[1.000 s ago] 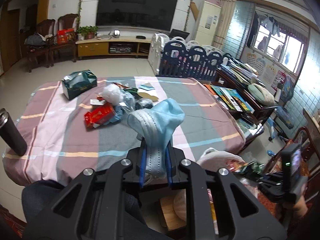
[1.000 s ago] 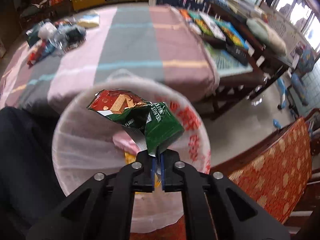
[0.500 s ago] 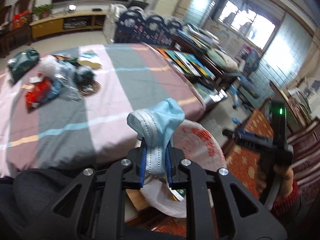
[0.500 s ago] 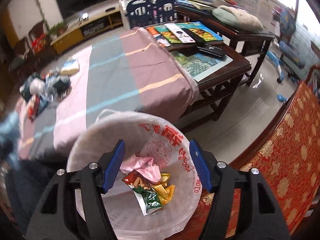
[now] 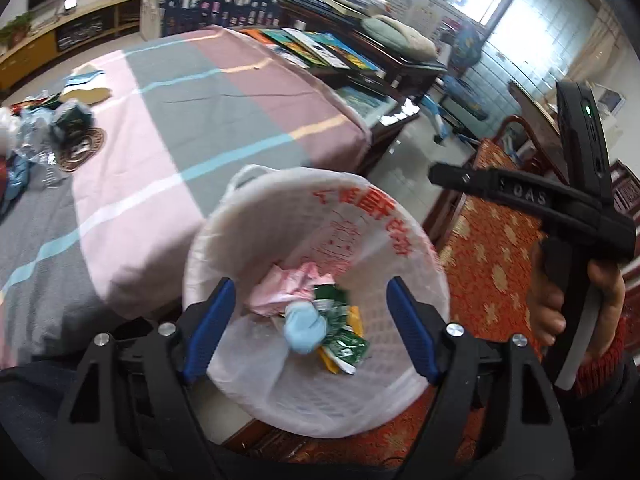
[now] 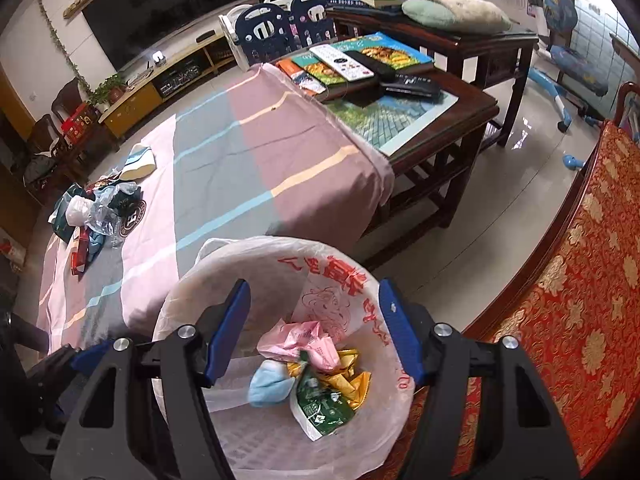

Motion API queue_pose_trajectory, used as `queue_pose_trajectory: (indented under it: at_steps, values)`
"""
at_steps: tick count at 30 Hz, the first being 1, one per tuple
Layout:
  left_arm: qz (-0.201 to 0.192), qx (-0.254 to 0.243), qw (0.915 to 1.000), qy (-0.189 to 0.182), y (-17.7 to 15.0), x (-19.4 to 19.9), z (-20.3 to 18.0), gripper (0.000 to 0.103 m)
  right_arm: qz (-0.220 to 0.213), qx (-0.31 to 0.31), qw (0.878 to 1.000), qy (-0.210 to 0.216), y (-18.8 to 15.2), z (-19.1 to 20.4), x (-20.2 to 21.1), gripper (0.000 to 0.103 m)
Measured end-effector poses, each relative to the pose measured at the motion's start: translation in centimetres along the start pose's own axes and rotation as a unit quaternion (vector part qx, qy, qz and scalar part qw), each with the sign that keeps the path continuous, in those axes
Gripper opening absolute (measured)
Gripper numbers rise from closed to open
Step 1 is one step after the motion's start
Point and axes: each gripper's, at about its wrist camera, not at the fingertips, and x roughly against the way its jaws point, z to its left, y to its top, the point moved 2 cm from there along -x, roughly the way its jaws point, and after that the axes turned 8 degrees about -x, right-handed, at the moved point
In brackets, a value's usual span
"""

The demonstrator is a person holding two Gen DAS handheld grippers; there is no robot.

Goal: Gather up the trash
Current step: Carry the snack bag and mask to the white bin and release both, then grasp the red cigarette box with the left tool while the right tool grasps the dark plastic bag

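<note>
Hanging above the lined trash basket, the left gripper has jaws that have just been opening; they stand wide with nothing between them, and the pale blue face mask lies free on the heap in the basket below. The right gripper also hovers over the basket, its jaws having just opened wide and empty; the green snack wrapper lies in the bottom beside the mask, a crumpled pink wrapper and gold foil.

Red printed characters and a line drawing run along the inside of the white bag liner; the characters are too distorted to read. Raised letters on the right gripper's arm in the left wrist view seem to read "OAS".

Just beyond the basket stands the desk under a cloth striped pink, grey and mauve. On its far end remains a pile of trash: clear plastic, a red packet, a dark green bag and a round dark coaster. To the right a dark wooden side table carries picture books and remote controls, and a red and gold patterned seat borders the basket.

Only the left wrist view shows the person's right hand, in a red cuff, gripping the right gripper's handle with a green light lit on its top. Only the right wrist view shows the television and the low yellow cabinet.
</note>
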Motion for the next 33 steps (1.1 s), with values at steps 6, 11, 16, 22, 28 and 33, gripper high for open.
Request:
queue_pose_trajectory:
  at_steps: [6, 11, 16, 22, 28, 33]
  values:
    - [-0.022, 0.078, 0.9914, 0.102, -0.6, 2.0, 7.0, 0.082, 0.023, 0.023, 0.999, 0.012, -1.0, 3.1, -1.9, 0.066]
    - [-0.022, 0.127, 0.9699, 0.207, -1.6, 3.7, 15.0, 0.083, 0.041, 0.061, 0.997, 0.027, -2.1, 7.5, -3.5, 0.066]
    - [-0.037, 0.164, 0.9427, 0.288, -0.6, 7.1, 25.4, 0.088, 0.065, 0.095, 0.993, 0.038, -3.4, 11.4, -5.3, 0.066]
    - [0.020, 0.107, 0.9528, 0.283, 1.8, 5.0, 34.7, 0.093, 0.098, 0.107, 0.989, 0.038, -4.6, 13.9, -8.4, 0.066]
    - [0.049, -0.002, 0.9689, 0.243, 3.5, 1.6, 37.4, 0.093, 0.117, 0.112, 0.986, 0.031, -4.7, 15.6, -11.0, 0.066]
    - [0.065, -0.022, 0.9816, 0.178, 3.9, -1.0, 37.8, 0.091, 0.114, 0.110, 0.986, 0.041, -3.9, 17.0, -11.6, 0.066]
